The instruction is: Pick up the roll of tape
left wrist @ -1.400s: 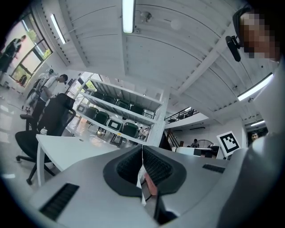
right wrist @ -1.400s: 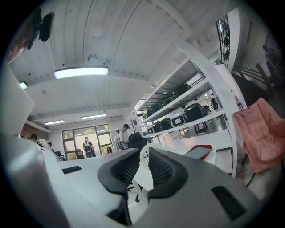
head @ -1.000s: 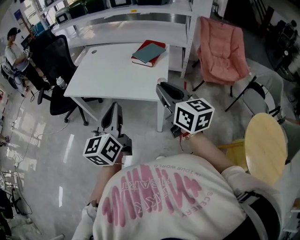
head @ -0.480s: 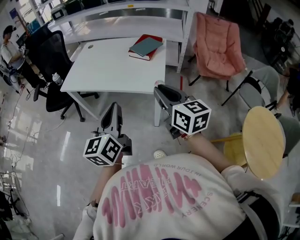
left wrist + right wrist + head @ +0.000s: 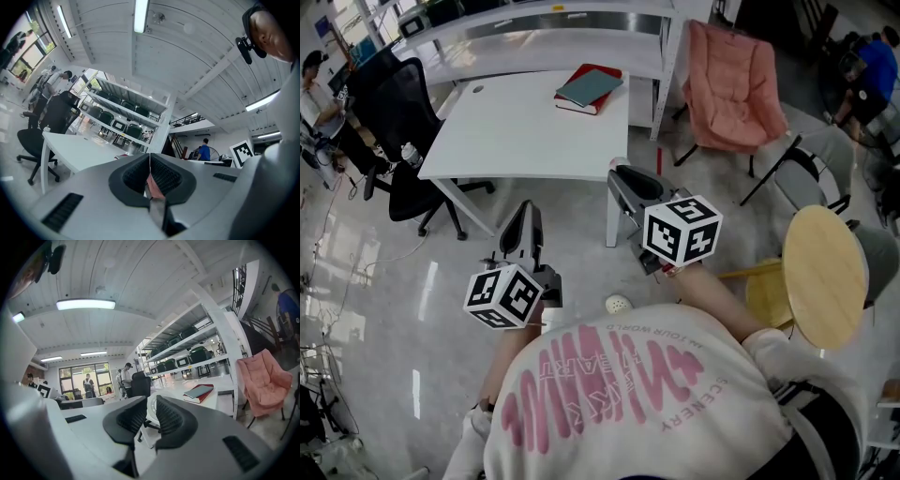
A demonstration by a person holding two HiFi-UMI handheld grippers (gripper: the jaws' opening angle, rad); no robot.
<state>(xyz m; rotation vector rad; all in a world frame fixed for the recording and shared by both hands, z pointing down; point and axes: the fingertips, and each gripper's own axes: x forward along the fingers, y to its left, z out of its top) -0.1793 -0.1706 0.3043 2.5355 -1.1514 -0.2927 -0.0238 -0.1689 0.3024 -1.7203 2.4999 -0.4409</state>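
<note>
Tape (image 5: 152, 409) sits between the ribbed pads of the right tongs (image 5: 151, 399) in the right gripper view. It is a white roll, seen as a disc with a ring on it, and both pads press on its sides. The roll is in the air, clear of every surface. Past it stands the white table (image 5: 180, 391) with a book (image 5: 199, 392) on it, and a pink chair (image 5: 265, 380) to the right.

In the left gripper view the left tongs (image 5: 149, 169) are shut together, with only a thin line between the pads. They carry nothing that I can name; a pinkish strip shows low in the gap, but I cannot tell what it is. The table stands well ahead of them.

In the head view both tongs are in front of the person's body, over the floor and short of the table. The tape itself does not show here, because the right jaws hide it. A small white thing (image 5: 619, 304) lies on the floor near the person; I cannot tell what it is.

To my judgement the pick-up is already done and the roll is now only being carried. The next move calls for an even squeeze with the right tongs, because a smooth round roll can slip or turn between the pads. The left tongs have no part in this step.
</note>
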